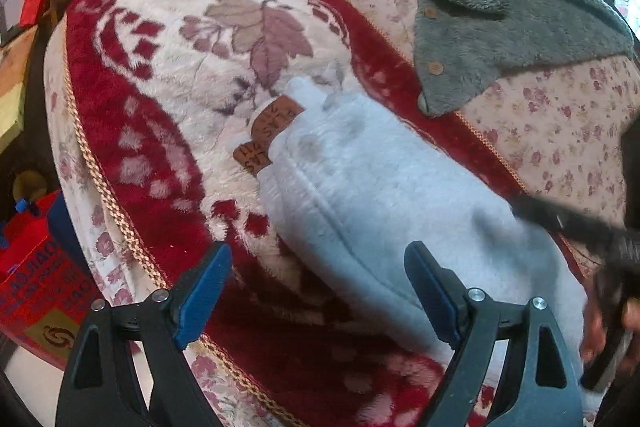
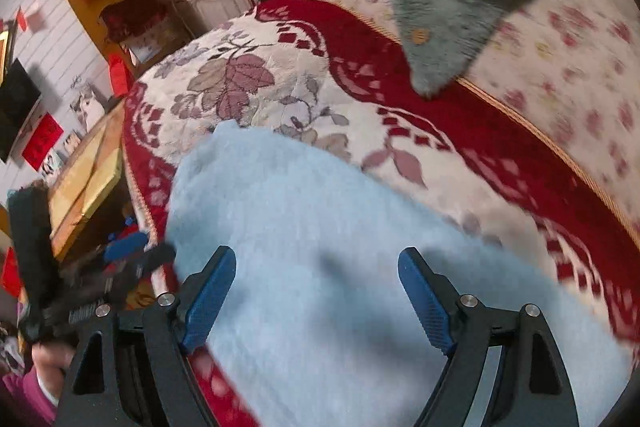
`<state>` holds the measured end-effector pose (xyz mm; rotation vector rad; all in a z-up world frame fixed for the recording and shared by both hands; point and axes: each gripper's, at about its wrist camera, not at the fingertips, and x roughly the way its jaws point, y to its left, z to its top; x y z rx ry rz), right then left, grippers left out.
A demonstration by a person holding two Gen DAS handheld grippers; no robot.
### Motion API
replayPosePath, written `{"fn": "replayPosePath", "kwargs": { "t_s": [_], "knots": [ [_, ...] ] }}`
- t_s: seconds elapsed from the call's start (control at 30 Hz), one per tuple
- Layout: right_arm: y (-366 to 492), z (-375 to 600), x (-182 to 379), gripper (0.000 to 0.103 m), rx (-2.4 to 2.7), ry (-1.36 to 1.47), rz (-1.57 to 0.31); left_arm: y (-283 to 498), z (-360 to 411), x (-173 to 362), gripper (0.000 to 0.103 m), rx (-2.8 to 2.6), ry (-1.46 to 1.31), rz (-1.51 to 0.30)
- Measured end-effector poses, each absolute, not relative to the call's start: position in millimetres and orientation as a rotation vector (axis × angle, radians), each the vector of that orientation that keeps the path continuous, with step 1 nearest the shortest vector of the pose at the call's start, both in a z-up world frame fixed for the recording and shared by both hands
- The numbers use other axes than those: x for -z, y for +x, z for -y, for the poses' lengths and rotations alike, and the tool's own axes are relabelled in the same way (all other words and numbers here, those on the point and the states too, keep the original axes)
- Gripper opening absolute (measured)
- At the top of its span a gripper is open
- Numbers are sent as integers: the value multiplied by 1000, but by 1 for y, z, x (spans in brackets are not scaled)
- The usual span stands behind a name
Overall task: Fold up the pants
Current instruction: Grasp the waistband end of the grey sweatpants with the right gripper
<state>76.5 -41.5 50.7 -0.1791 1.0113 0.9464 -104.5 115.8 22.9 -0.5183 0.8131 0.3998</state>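
The pale blue pants [image 1: 380,195] lay bunched on the red-and-cream blanket [image 1: 168,39], their brown tag [image 1: 268,135] showing at the end farthest from the cameras. Off the blanket's far edge, a grey fleece jacket [image 1: 508,27] rested partly on the flowered bedcover [image 1: 560,131], well apart from the pants.

And there was the left gripper [image 1: 320,291], jaws spread wide and gripping nothing, one blue pad over the blanket's red border, the other over the pants. The right gripper [image 2: 316,291] matched it: jaws released, empty, poised above the broad blue cloth [image 2: 320,227]. Whether either pad touched the fabric could not be told from these views; the right view was blurred.

The pants looked already doubled over, thick and rounded, with a seam ridge running toward the tag. By my reading, the step in hand was setting up another grab for the next fold.

To do it well, each gripper wanted a bite on all layers at one edge of the pants, not the blanket's pile beneath, which is plush and easy to snag. Both ends should lift together, level, so the bundle carries over toward the tag end without sliding apart. That fleece looked soft and slippery between layers, so a firm, deep pinch would serve better than a nip at the fringe.
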Motion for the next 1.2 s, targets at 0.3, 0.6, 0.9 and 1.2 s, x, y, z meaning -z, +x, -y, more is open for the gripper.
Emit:
{"fn": "replayPosePath", "kwargs": {
  "t_s": [0.3, 0.6, 0.9, 1.2],
  "knots": [
    [116, -44, -29, 88, -1058, -314, -1023, -89, -120, -6, 87, -374, -523, -861],
    [132, -99, 0, 90, -1222, -419, -1091, -78, -130, 8, 87, -399, -555, -912],
    [148, -117, 19, 95, -1332, -417, -1200, -64, -137, 22, 98, -435, -619, -943],
    [137, -113, 24, 74, -1392, -372, -1199, -58, -137, 25, 69, -423, -636, -885]
  ]
}}
